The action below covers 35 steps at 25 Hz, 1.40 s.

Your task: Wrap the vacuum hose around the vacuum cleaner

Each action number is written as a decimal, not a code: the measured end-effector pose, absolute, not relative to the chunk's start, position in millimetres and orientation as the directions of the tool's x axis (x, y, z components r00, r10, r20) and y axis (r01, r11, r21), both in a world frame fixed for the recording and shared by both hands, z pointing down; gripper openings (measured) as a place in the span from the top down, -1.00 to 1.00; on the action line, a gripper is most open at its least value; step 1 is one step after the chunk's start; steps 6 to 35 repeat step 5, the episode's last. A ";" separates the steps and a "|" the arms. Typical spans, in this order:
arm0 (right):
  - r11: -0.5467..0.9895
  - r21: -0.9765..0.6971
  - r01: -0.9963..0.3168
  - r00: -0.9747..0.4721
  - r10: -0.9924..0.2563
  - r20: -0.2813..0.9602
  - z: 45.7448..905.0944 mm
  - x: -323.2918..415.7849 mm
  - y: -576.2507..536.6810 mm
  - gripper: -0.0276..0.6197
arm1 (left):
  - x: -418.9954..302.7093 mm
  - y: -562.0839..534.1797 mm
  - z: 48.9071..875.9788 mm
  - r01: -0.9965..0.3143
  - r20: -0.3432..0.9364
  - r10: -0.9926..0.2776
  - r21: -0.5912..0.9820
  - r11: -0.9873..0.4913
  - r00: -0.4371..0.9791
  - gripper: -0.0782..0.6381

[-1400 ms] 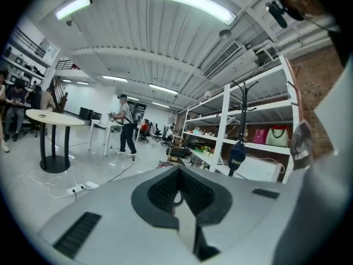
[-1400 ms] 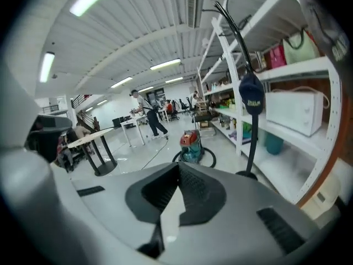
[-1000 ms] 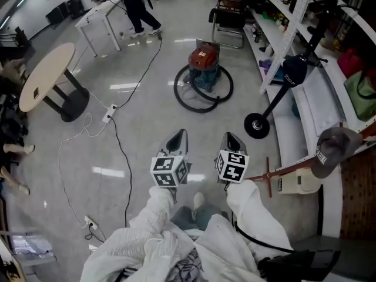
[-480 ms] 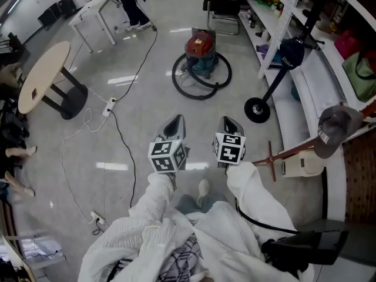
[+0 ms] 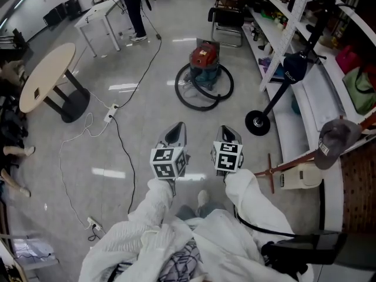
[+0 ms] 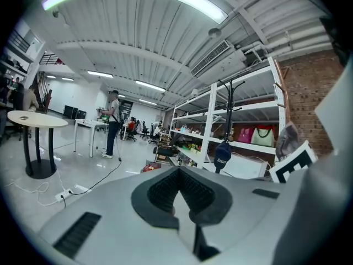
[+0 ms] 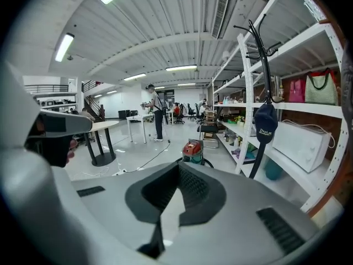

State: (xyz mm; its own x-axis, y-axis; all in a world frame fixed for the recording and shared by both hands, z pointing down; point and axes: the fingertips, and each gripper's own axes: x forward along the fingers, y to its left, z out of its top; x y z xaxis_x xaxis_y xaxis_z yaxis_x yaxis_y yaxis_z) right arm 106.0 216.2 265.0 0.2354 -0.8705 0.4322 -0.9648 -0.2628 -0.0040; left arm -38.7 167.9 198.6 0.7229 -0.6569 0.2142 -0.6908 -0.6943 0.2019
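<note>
A red and teal vacuum cleaner (image 5: 204,63) stands on the floor well ahead of me, with its black hose (image 5: 194,101) lying in loops round its base. The right gripper view shows the vacuum cleaner (image 7: 193,149) small and far off, and its red top (image 6: 150,167) peeks over the jaws in the left gripper view. My left gripper (image 5: 176,135) and right gripper (image 5: 230,137) are held side by side in front of my body, far short of the vacuum. Both are shut with nothing in them, as seen on the left gripper (image 6: 177,169) and the right gripper (image 7: 177,165).
A coat stand (image 5: 276,96) carrying a dark cap stands right of the vacuum, in front of long shelving (image 5: 282,22). A round table (image 5: 47,75) stands at left, and cables with a power strip (image 5: 110,115) cross the floor. A person (image 5: 136,7) stands by a white table (image 5: 103,13).
Both grippers stay shut and side by side. The view has swayed a little. The vacuum and its hose lie as before.
</note>
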 end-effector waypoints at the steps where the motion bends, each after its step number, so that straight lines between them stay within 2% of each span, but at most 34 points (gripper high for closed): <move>1: -0.257 0.000 -0.966 0.232 -0.870 0.436 265.8 102.2 215.5 0.87 | -41.5 166.4 198.5 -0.693 0.215 -0.659 0.203 -0.691 0.720 0.78; 35: -0.243 0.015 -0.970 0.223 -0.863 0.452 270.0 90.1 216.1 0.88 | -51.3 164.9 199.9 -0.699 0.221 -0.664 0.211 -0.683 0.715 0.78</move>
